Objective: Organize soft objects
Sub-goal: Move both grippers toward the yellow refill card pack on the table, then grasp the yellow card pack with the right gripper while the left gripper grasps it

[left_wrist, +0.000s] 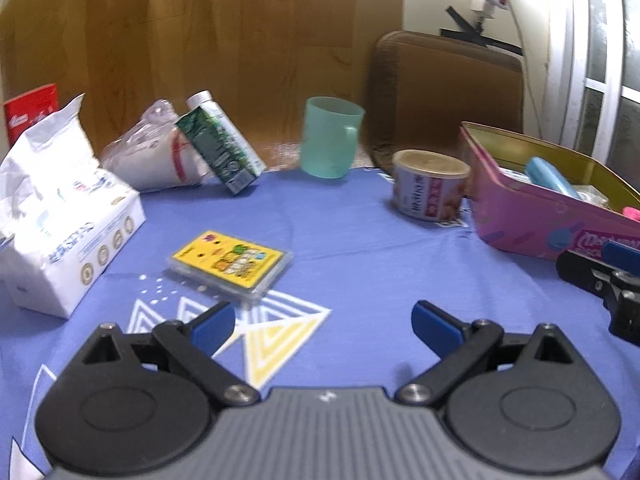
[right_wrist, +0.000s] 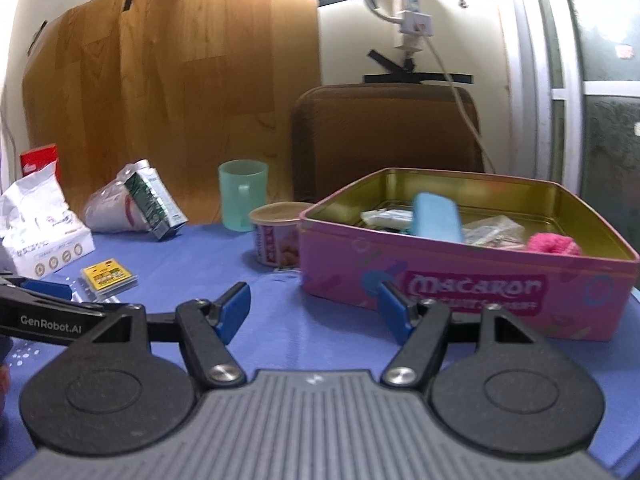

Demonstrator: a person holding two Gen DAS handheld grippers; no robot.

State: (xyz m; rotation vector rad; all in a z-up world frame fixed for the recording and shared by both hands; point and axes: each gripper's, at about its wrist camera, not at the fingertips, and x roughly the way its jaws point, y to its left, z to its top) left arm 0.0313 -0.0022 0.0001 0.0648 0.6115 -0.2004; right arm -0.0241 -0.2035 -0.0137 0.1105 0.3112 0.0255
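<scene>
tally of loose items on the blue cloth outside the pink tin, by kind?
Soft packs: 2, tissue pack, clear bag
Containers: 3, green carton, teal mug, can
Card packs: 1, yellow card pack
Total: 6

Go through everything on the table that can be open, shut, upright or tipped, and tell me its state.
Pink metal tin: lid off, items inside.
Green drink carton: tilted, leaning on the plastic bag.
Teal plastic mug: upright.
Round food can: upright, lidded.
Left gripper: open, empty.
Right gripper: open, empty.
</scene>
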